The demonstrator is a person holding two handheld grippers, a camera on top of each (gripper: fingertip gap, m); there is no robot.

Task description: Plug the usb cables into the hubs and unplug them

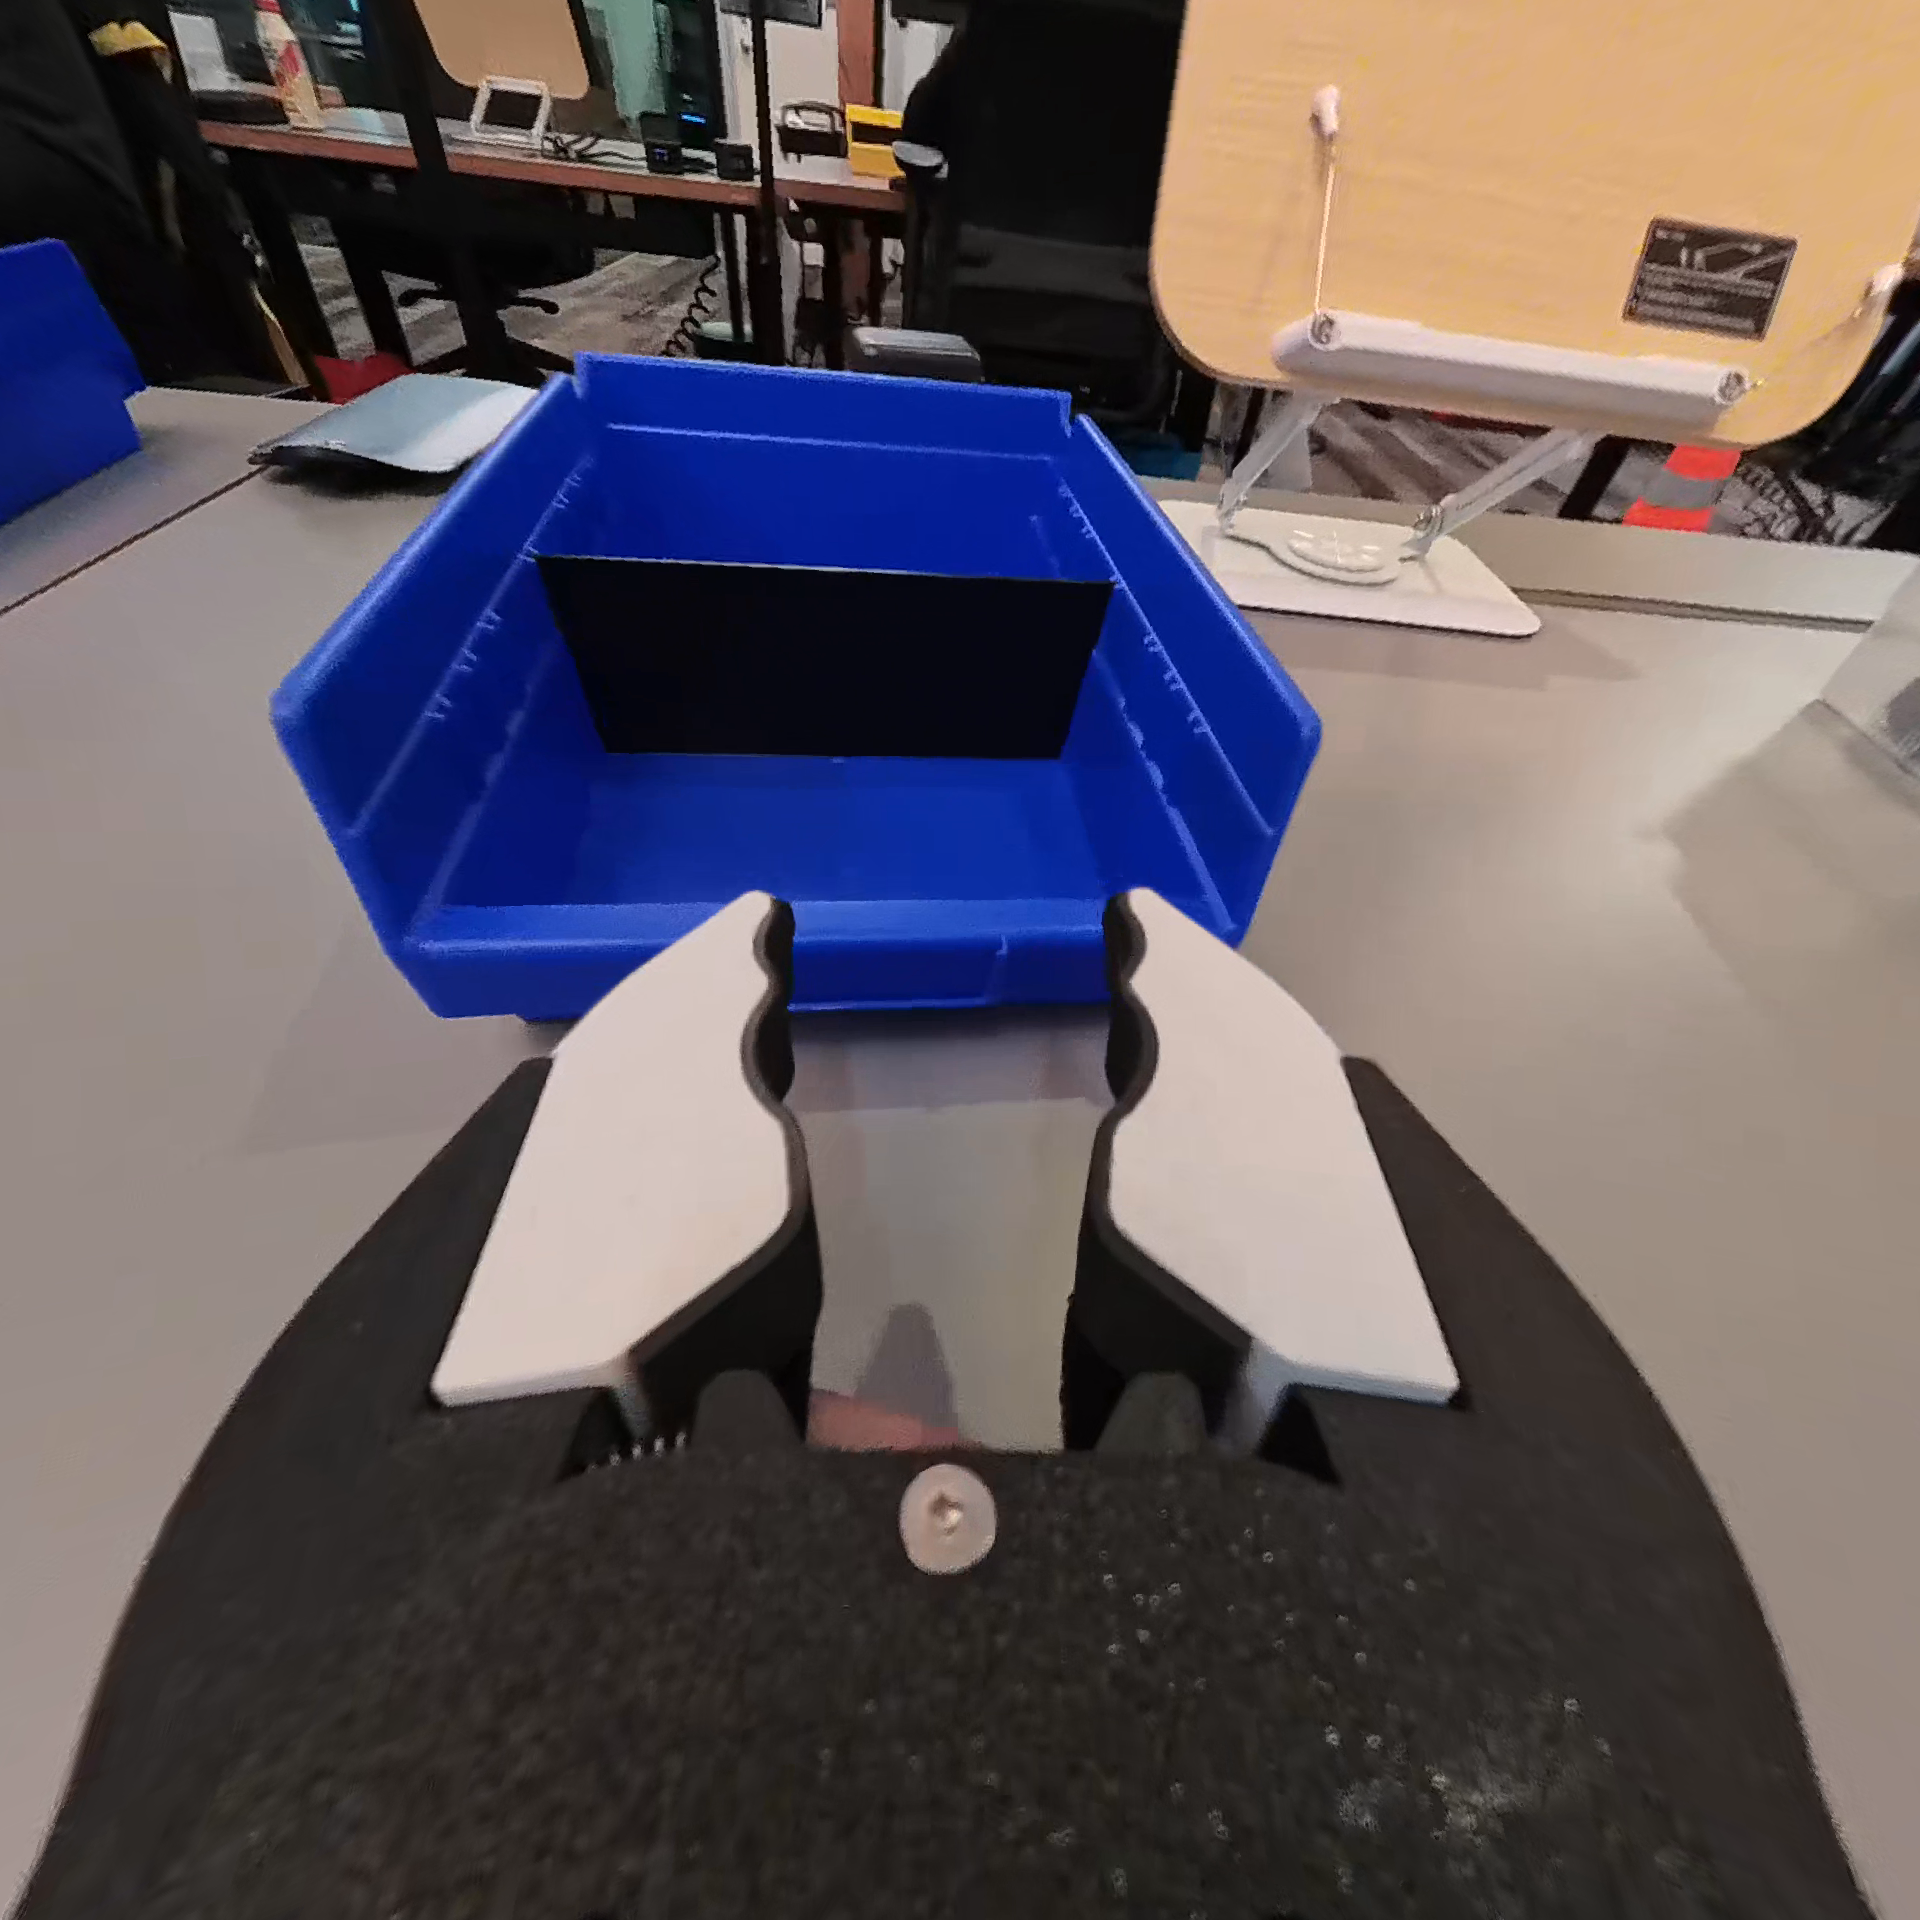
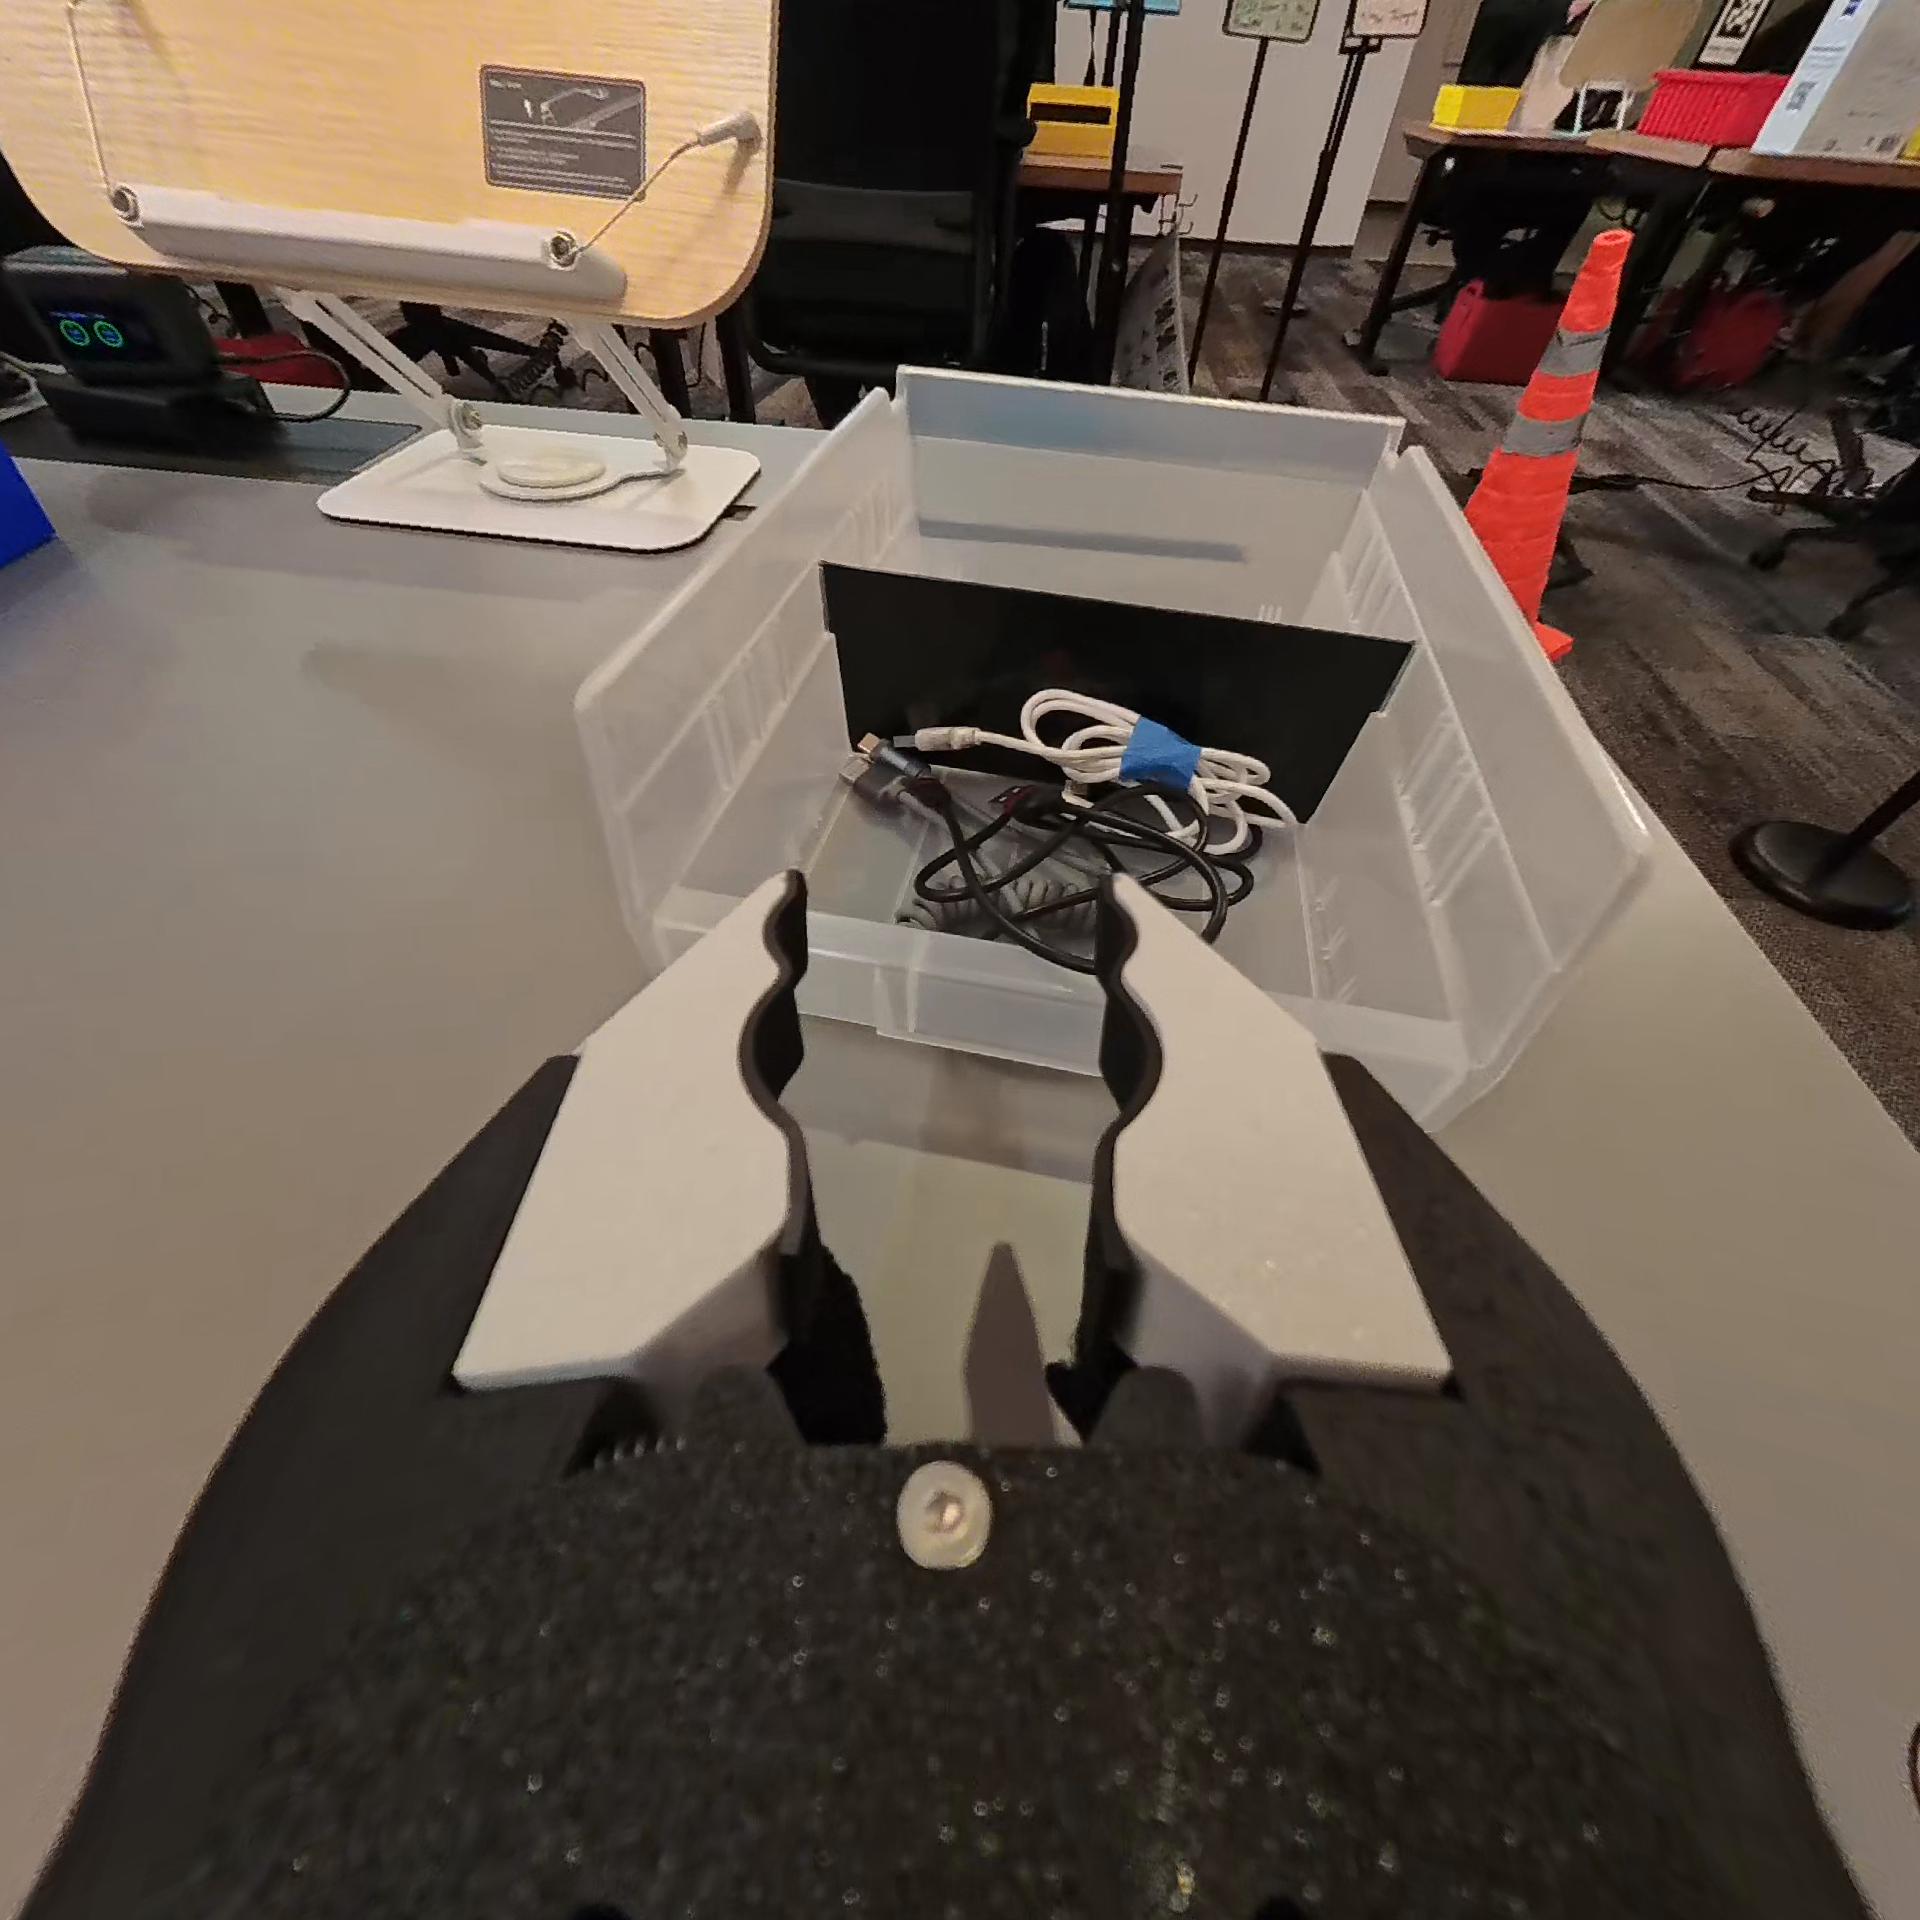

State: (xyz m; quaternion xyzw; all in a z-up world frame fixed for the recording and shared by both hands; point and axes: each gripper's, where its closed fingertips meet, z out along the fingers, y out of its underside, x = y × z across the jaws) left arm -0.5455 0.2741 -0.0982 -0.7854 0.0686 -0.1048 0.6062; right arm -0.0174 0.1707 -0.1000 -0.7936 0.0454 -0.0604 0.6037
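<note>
We see the left gripper [image 1: 948, 935] held over the grey table [image 1: 156, 935], its two fingers spread wide with nothing between them, and pointed at the front lip of a blue bin [image 1: 790, 956]. A black divider [image 1: 821, 660] stands upright across that bin, and the compartment nearer to us shows only bare blue floor. Beyond the bin, to the right, a wooden board on a white folding stand [image 1: 1361, 566] rests on the table. The right gripper [image 2: 951, 925] is likewise wide open and grasps nothing, and it hovers just in front of a clear bin [image 2: 1455, 831] near the table's right edge. Inside this bin, before its own black divider [image 2: 1122, 644], lie the usb cables: a white cable [image 2: 1153, 743] coiled and bound with blue tape [image 2: 1158, 755], and black cables [image 2: 1039, 852] tangled loosely below it, with several plugs pointing left. We make out something grey under the black cables, but we cannot tell whether it is a hub. An orange cone [image 2: 1548, 416] stands on the floor behind the clear bin.
</note>
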